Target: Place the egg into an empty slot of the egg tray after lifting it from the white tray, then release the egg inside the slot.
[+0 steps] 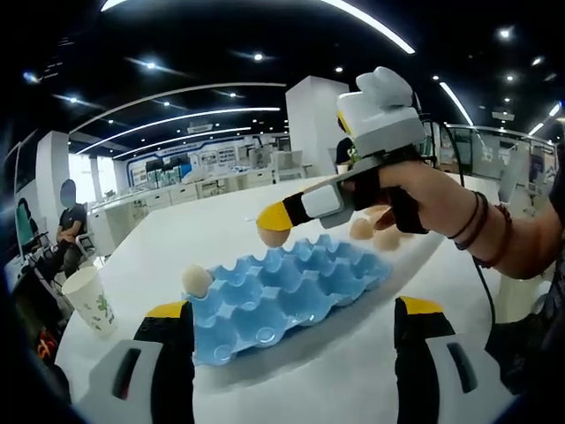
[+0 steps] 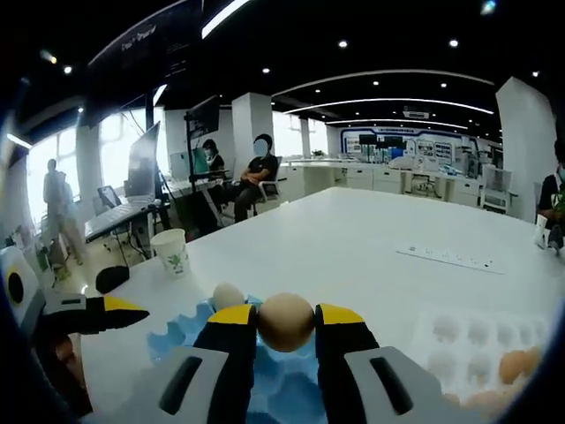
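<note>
Couldn't really make out the white tray (image 2: 481, 349), cut off at the rim just right of the right gripper (image 2: 285, 325), few eggs in it. Pinched an egg (image 2: 286, 321) in that gripper, hovering over the blue egg tray (image 1: 291, 296). Had one egg (image 1: 196, 280) slotted at its corner. Left gripper (image 1: 296, 340) spread wide, holding nothing, near the paper cup (image 1: 91, 299).

Showroom interior: dark ceiling (image 2: 371, 26) with curved light strips (image 1: 177, 119), white pillars (image 2: 252, 124), bright windows (image 2: 115, 150) at left, far display counters (image 2: 424, 177), large white table (image 2: 371, 238).
</note>
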{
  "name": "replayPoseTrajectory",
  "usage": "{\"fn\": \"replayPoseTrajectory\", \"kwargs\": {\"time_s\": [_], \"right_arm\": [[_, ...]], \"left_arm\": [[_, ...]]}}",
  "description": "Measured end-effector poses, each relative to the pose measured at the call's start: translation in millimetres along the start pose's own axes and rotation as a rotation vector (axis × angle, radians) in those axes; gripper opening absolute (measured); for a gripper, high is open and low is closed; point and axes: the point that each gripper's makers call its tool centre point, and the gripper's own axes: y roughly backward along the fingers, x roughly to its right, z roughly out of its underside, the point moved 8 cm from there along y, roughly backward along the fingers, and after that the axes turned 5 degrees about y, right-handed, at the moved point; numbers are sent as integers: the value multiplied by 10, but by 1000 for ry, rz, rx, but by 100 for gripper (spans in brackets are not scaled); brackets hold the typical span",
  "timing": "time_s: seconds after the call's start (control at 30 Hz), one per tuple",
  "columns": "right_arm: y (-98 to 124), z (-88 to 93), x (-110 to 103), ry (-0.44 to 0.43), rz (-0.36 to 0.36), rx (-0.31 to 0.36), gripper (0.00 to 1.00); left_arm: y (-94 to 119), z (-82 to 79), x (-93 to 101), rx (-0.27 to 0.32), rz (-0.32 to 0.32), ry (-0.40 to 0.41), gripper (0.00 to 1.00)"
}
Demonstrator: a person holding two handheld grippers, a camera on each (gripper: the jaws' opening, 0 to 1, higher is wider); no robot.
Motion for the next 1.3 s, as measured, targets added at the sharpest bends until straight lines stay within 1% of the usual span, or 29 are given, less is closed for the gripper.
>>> {"fn": "replayPoseTrajectory", "kwargs": {"time_s": [0.3, 0.47, 0.67, 0.73, 0.77, 0.93, 1.0, 1.13, 1.2, 1.3], "right_arm": [[-134, 12, -88, -18, -22, -7, 27], [-198, 51, -168, -2, -54, -21, 27], [-289, 41, -205, 4, -74, -13, 27], [-337, 36, -224, 13, -93, -7, 27], [-368, 43, -231, 15, -98, -15, 27], [-438, 71, -261, 29, -109, -16, 27], [-481, 57, -278, 36, -108, -17, 27], [-512, 80, -252, 61, -108, -24, 27], [-523, 108, -253, 51, -118, -28, 27], [-526, 128, -256, 47, -113, -22, 27]], "left_arm": [[-4, -13, 0, 0, 2, -5, 96], [13, -19, 1, 3, 0, -7, 96], [15, 1, -1, -8, -3, -9, 96], [10, -4, -2, -6, -1, -9, 96], [10, -5, -3, -6, 0, -9, 96], [3, -28, -20, -2, -5, -17, 96], [-1, -30, -21, -5, -6, -19, 96], [-5, -36, -31, -5, -15, -16, 96], [-3, -34, -41, -5, -21, -15, 96], [3, -31, -49, -6, -26, -14, 96]]}}
